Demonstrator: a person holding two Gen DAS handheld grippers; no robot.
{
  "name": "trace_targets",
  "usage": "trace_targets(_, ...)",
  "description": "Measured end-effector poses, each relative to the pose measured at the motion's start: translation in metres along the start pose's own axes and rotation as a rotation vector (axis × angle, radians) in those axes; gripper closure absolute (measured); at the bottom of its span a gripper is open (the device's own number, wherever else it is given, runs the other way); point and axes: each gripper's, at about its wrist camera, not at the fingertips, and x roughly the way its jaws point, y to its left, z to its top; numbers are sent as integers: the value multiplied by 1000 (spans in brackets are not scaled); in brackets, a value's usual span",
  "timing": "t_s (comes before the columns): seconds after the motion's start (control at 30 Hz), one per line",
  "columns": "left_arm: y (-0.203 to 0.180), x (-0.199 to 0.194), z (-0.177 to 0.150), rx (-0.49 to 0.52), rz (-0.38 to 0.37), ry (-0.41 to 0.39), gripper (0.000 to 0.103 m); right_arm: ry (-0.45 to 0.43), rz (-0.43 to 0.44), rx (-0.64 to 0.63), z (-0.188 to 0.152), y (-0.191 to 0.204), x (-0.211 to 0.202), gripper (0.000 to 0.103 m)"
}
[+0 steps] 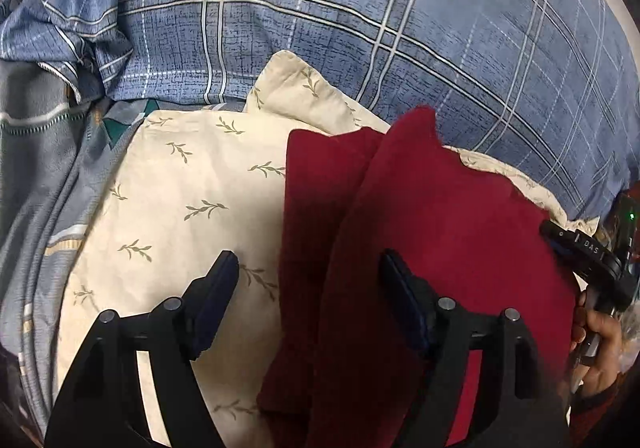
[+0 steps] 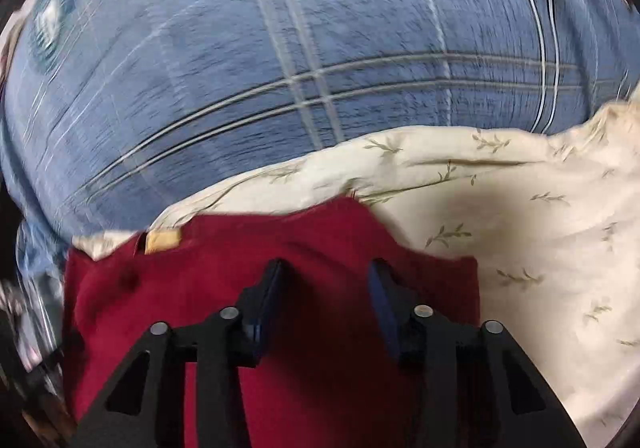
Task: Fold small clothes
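Observation:
A dark red garment (image 1: 448, 216) lies folded on a cream cloth printed with leaf sprigs (image 1: 192, 184). My left gripper (image 1: 307, 266) hovers open over the garment's left edge, one finger above the cream cloth, the other above the red fabric. In the right wrist view the red garment (image 2: 240, 272) shows a tan label (image 2: 162, 242) near its far edge. My right gripper (image 2: 327, 270) is open just above it, with red fabric showing in the gap and nothing pinched. The view is motion-blurred.
A blue plaid bedcover (image 1: 360, 8) fills the far side, bunched at the left (image 1: 72, 28). The cream cloth (image 2: 520, 232) spreads to the right in the right wrist view. A hand (image 1: 600, 340) holding the other gripper's body (image 1: 588, 256) shows at the right edge.

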Motion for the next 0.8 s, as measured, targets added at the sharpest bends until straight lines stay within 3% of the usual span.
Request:
trace_targets(0.2, -1, -21, 0, -1, 26, -45, 28, -79, 25, -41, -15, 1, -60, 54)
trace_targets(0.27, -3, -32, -1, 1, 30, -68, 28, -58, 5, -98, -30, 2, -68, 49)
trace_targets(0.37, -3, -54, -11, -1, 18, -76, 28, 48, -90, -154, -45, 4, -45, 49)
trace_targets(0.43, 2, -68, -22, 10, 26, -62, 28, 14, -111, -163, -43, 21, -60, 48)
trace_targets(0.53, 3, -78, -35, 17, 47, -52, 28, -61, 53, -213, -37, 69, -89, 47)
trace_targets(0.67, 4, -79, -52, -9, 27, -59, 28, 48, 313, -263, -38, 162, -62, 47)
trace_targets(0.8, 10, -56, -56, -14, 48, -25, 28, 140, 344, -303, -44, 234, -7, 47)
